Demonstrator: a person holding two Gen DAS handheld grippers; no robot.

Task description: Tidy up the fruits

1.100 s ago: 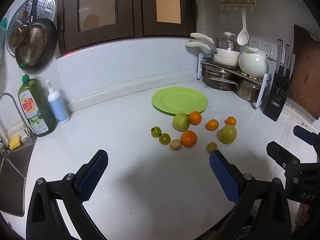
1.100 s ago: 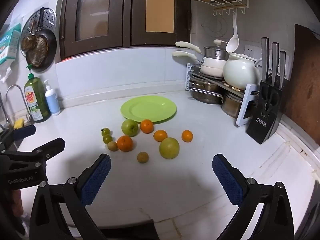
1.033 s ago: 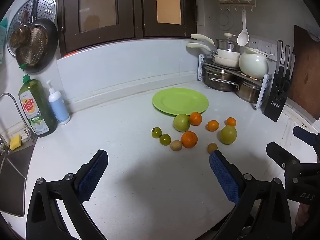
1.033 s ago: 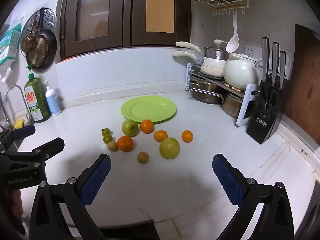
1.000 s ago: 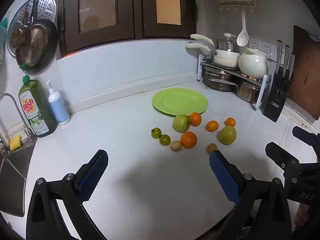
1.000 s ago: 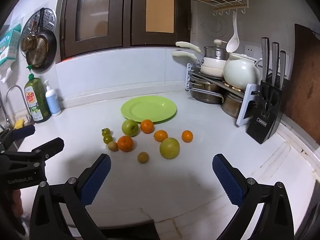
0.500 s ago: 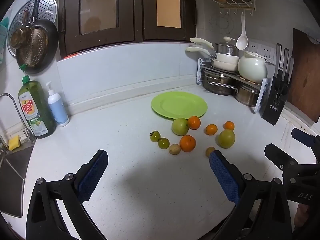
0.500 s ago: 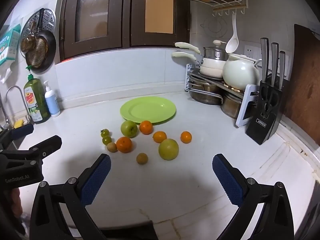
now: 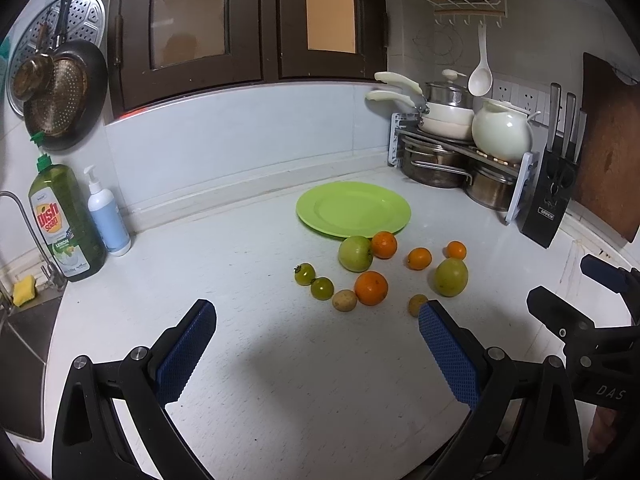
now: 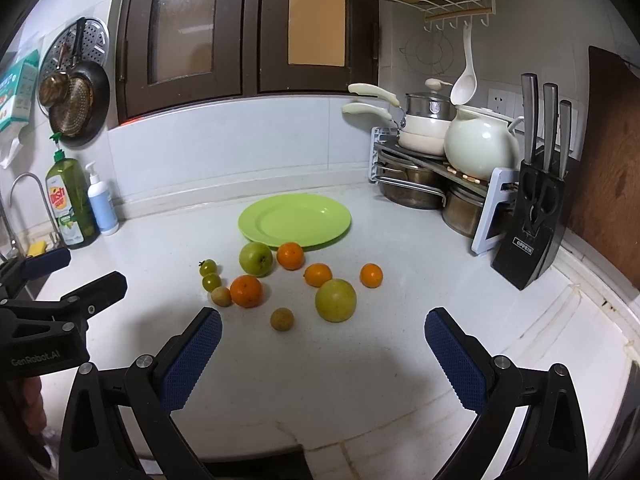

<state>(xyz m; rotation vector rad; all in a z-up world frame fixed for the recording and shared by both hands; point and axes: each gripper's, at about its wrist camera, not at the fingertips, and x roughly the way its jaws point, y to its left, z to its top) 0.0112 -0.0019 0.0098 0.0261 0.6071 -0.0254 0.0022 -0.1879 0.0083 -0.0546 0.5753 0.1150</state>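
I see a white countertop [image 10: 360, 380] in a kitchen corner, fruit loose in the middle of it. Biggest task item is the green plate [image 10: 295, 220], bare, lying flat toward the back wall. Fruit cluster sits just in front of it, between plate and both grippers.

Left gripper [image 9: 316, 344]: fingers spread wide, holding nothing, hovering over bare counter short of the cluster. Right gripper [image 10: 322, 340]: also spread wide, nothing held, its pads flanking the near edge of the cluster from further back.

Fruit, large to small:
- yellow-green fruit [image 10: 335, 300], nearest the right gripper
- green apple [image 10: 256, 259], touching or nearly touching the plate rim
- big orange [image 10: 246, 291]
- orange by the plate [image 10: 290, 256], just beside the apple
- two small oranges [image 10: 318, 275] and [image 10: 371, 275]
- two brown round fruits [image 10: 282, 319] and [image 10: 221, 296], the second touching the big orange
- two green tomatoes [image 10: 208, 267] and [image 10: 211, 282], side by side on the left edge

In the left wrist view its right pad overlaps the nearer brown fruit.

Surroundings: pot rack [image 10: 424, 172] and knife block [image 10: 528, 236] to the right, dish soap bottle [image 10: 70, 208] and pump bottle [image 10: 101, 202] to the left, all well apart from the fruit. Path from either gripper to the cluster is open counter.
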